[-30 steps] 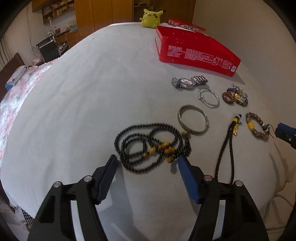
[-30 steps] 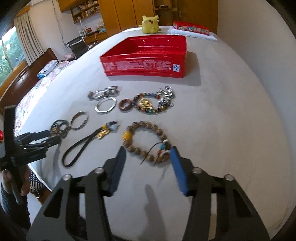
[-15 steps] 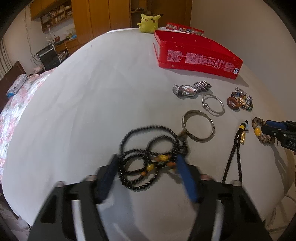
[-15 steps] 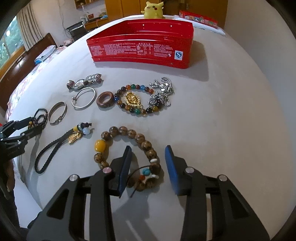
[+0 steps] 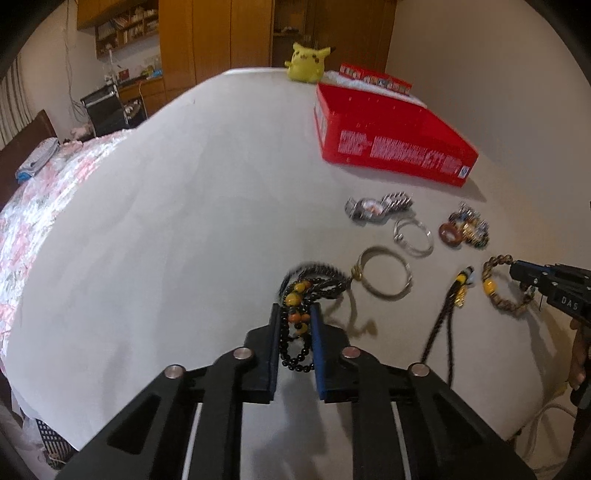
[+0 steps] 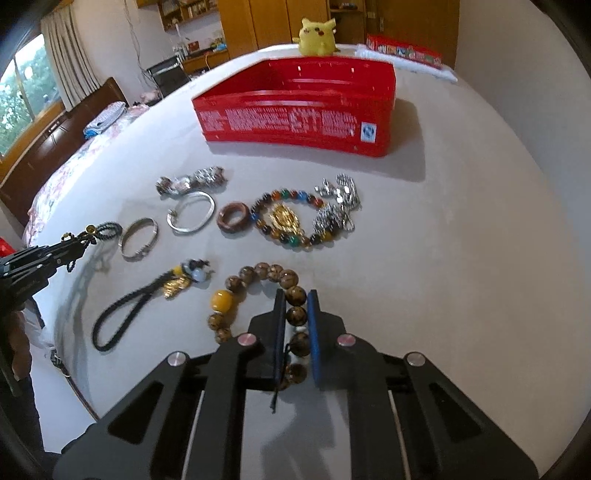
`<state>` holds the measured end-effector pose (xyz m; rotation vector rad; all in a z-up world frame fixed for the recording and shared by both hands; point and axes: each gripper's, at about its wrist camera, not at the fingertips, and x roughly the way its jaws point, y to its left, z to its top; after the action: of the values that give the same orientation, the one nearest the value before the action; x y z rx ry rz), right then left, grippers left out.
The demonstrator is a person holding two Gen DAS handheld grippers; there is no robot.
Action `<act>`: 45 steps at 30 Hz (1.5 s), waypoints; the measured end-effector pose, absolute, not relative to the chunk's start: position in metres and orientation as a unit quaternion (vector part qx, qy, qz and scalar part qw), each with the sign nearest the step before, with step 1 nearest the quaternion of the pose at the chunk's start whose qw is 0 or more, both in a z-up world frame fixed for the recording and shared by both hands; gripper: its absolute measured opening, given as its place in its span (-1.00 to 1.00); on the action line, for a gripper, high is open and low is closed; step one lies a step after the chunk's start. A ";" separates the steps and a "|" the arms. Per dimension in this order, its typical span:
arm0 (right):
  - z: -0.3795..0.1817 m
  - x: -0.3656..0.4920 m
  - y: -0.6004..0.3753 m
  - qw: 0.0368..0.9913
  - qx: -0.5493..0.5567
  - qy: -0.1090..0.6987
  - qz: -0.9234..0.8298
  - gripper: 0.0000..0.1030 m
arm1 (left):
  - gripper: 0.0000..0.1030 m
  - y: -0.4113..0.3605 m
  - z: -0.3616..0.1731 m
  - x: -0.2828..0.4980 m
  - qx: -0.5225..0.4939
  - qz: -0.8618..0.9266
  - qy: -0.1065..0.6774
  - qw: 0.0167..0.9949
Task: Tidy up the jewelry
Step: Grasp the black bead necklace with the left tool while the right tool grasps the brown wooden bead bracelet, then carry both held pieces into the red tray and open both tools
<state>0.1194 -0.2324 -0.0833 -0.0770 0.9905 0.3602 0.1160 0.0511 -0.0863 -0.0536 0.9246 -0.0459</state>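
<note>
A black bead necklace with orange beads is bunched between the fingers of my left gripper, whose jaws are closing and press on its strands. Its far loops trail toward a silver bangle. My right gripper is closing on the right side of a brown wooden bead bracelet with one yellow bead, and its pads pinch the beads. Both pieces lie on the white table. An open red box stands behind the jewelry.
Between the grippers and the box lie a watch, a thin silver bangle, a brown ring, a multicoloured bead bracelet, a silver chain and a black braided cord. A yellow plush toy sits at the far edge.
Both grippers went from wide open to shut. The left one closed on the black necklace and bunched it up. The right one moved forward over the wooden bracelet and closed on it.
</note>
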 end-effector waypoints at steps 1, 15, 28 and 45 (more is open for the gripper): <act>-0.078 0.117 -0.232 0.866 -0.037 0.467 0.174 -0.81 | -0.80 0.051 -0.082 0.115 -0.027 -0.023 0.441 0.897; -0.017 0.090 -0.223 0.890 -0.044 0.408 0.198 -0.81 | -0.81 0.041 -0.023 0.097 -0.003 -0.042 0.384 0.922; 0.029 0.101 -0.222 0.896 -0.039 0.378 0.228 -0.81 | -0.81 0.026 0.038 0.117 0.044 -0.069 0.333 0.939; 0.087 0.223 -0.218 0.890 -0.036 0.390 0.233 -0.81 | -0.81 -0.011 0.112 0.230 0.078 -0.119 0.296 0.944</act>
<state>0.2235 -0.2176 0.0873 -0.0750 0.8100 0.4835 0.2303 -0.0112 0.1122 0.1582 0.6035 -0.2432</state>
